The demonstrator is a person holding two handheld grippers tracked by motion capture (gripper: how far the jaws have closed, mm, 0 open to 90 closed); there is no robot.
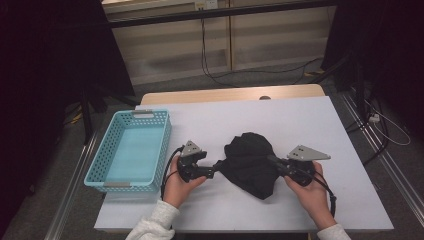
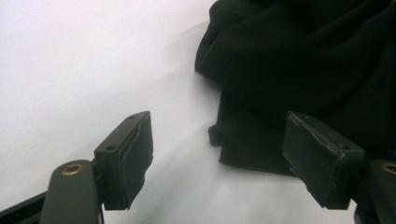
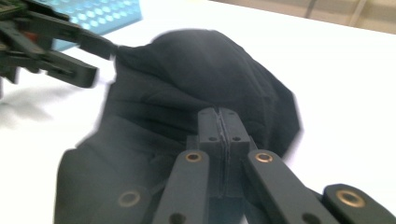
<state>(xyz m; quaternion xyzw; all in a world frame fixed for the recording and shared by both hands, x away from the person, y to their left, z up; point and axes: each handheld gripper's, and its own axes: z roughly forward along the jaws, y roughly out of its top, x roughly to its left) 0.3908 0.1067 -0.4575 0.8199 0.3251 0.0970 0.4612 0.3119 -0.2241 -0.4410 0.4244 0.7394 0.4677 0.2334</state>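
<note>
A crumpled black cloth (image 1: 250, 162) lies in the middle of the white table (image 1: 300, 120). My left gripper (image 1: 216, 170) sits at the cloth's left edge. In the left gripper view it (image 2: 219, 135) stands open, with a folded corner of the cloth (image 2: 247, 144) lying between its jaws on the table. My right gripper (image 1: 273, 160) is at the cloth's right edge. Its jaws are pressed together (image 3: 219, 119) over the cloth (image 3: 196, 70), with a thin fold of fabric pinched between the pads. The left gripper (image 3: 95, 58) also appears open in the right gripper view.
A light-blue plastic basket (image 1: 107, 150) stands at the table's left edge, close to my left hand; its corner (image 3: 100, 14) appears in the right gripper view. Floor cables and dark stands surround the table. Bare white surface lies beyond and to the right of the cloth.
</note>
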